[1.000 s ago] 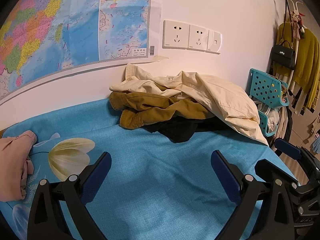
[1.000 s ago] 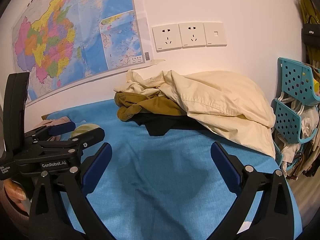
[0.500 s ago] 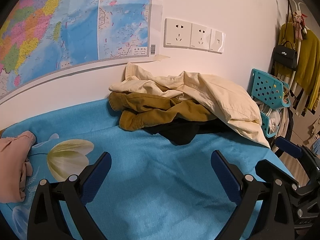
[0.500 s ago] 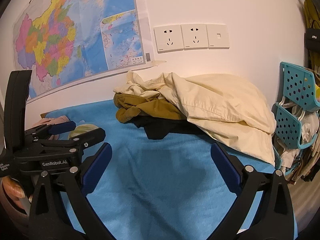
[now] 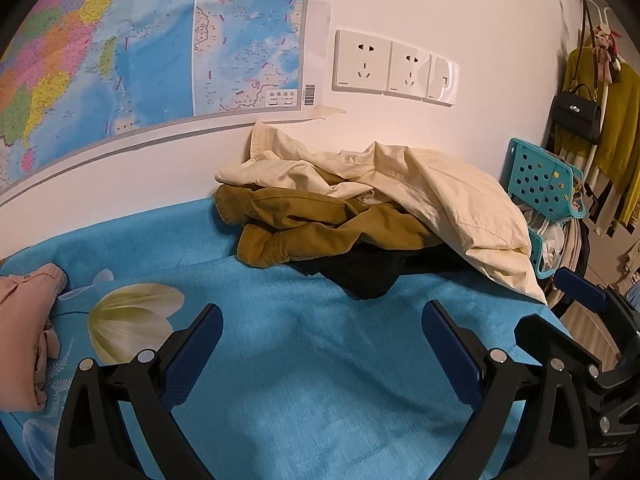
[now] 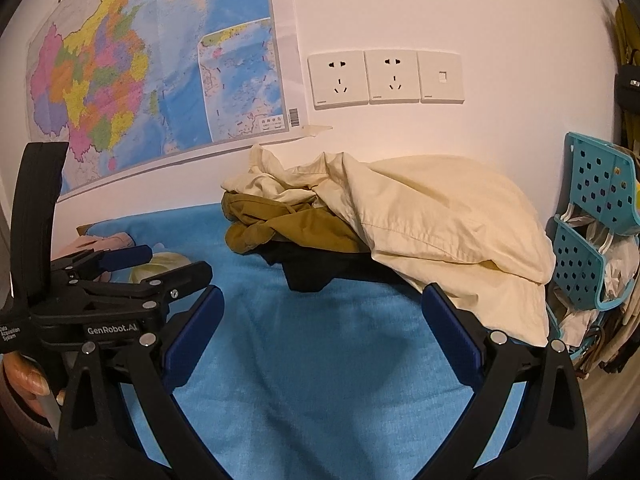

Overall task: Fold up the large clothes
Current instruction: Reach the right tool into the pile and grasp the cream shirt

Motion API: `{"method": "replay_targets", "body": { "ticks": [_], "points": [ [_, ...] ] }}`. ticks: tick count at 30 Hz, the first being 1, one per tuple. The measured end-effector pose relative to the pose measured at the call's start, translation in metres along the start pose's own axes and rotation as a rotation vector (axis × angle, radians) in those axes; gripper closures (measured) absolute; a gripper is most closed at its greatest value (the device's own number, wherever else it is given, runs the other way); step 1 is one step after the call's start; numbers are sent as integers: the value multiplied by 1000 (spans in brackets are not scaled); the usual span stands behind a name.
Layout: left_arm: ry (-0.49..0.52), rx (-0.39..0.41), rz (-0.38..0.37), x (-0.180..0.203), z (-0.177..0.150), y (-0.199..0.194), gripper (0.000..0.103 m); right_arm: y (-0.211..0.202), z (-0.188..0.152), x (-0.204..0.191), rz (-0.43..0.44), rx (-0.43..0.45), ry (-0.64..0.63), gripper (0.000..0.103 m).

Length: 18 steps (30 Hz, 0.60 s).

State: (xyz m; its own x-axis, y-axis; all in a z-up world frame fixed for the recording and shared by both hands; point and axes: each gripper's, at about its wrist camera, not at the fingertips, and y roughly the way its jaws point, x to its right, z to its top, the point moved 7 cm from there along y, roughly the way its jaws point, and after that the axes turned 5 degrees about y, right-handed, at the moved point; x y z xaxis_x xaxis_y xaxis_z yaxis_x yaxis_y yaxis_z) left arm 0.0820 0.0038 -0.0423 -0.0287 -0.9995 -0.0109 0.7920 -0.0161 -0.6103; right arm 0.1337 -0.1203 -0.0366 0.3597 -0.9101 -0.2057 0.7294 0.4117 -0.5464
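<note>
No folding is judged begun: the pile of clothes [image 5: 360, 220] is heaped unfolded on the bed [image 5: 320, 360], with both the left claw [image 5: 320, 344] and the right claw [image 6: 322, 324] held open and empty.

A crumpled heap of clothes lies on the blue bed against the wall: a cream jacket [image 5: 452, 196] draped over a mustard garment [image 5: 320, 228], a black one [image 5: 368, 272] underneath.
</note>
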Motion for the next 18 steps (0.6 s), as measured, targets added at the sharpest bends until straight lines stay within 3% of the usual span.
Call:
{"method": "replay_targets", "body": {
  "ticks": [10, 18],
  "points": [
    [-6, -22, 1, -1, 2, 11, 7, 8, 7, 2, -10, 1, -36, 6],
    [-36, -49, 15, -13, 8, 30, 7, 37, 41, -1, -31, 3, -164, 6]
  ]
}}
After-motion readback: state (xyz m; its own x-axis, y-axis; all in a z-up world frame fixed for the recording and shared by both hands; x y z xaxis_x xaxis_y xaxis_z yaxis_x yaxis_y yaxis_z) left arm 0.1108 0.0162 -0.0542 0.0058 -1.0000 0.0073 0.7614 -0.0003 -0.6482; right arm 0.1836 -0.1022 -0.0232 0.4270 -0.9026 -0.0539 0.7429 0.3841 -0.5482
